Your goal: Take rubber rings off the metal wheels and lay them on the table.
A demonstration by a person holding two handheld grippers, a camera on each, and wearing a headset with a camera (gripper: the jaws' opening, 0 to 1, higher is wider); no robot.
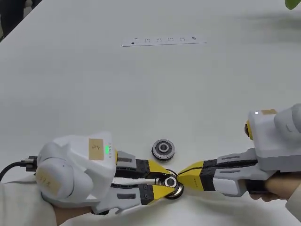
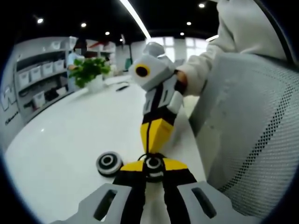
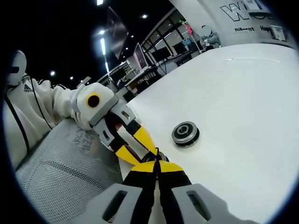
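Note:
My left gripper (image 1: 164, 182) reaches in from the lower left and is shut on a small metal wheel (image 1: 170, 182), held just above the white table (image 1: 141, 94) near its front edge. My right gripper (image 1: 178, 177) comes from the right with its jaws shut on the black rubber ring at that wheel's rim. In the left gripper view the held wheel (image 2: 153, 164) sits between my yellow fingertips (image 2: 127, 166), and the right gripper (image 2: 156, 140) pinches it from above. A second wheel (image 1: 163, 149) with its black ring lies flat on the table just beyond; it is also in the right gripper view (image 3: 185, 133).
A white power strip (image 1: 162, 41) lies far back on the table. A green plant (image 2: 91, 70) stands at the far right end. A grey mesh chair (image 2: 252, 121) is close behind the table's near edge.

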